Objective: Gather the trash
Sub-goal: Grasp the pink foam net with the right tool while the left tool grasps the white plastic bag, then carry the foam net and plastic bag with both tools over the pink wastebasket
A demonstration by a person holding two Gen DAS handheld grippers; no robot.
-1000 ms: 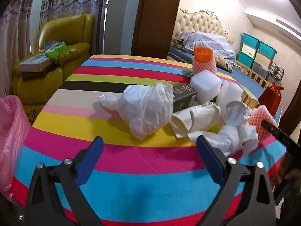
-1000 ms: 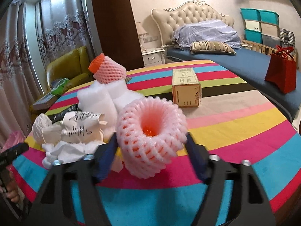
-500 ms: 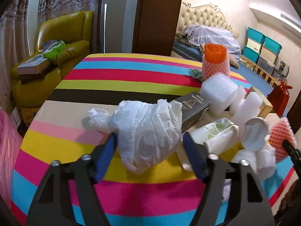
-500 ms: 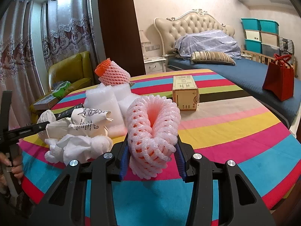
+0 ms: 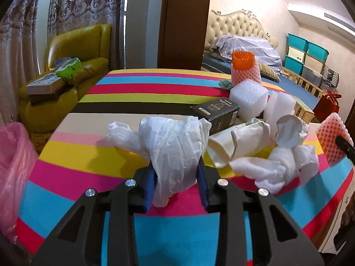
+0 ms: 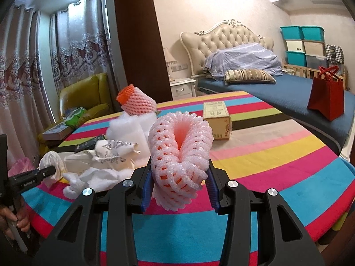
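Stripes of pink, yellow and blue covered the round tabletop, which carried a heap of trash near its right side: a crumpled paper bag, a white foam block, a black box and a cardboard box standing apart. A pink bin liner hung just off the tabletop's left edge. The left hand-held gripper was clenched on a crumpled white plastic bag at the near edge of the heap, while the right hand-held gripper grasped a pink foam fruit net, squeezed into a folded loop above the tabletop's near edge.
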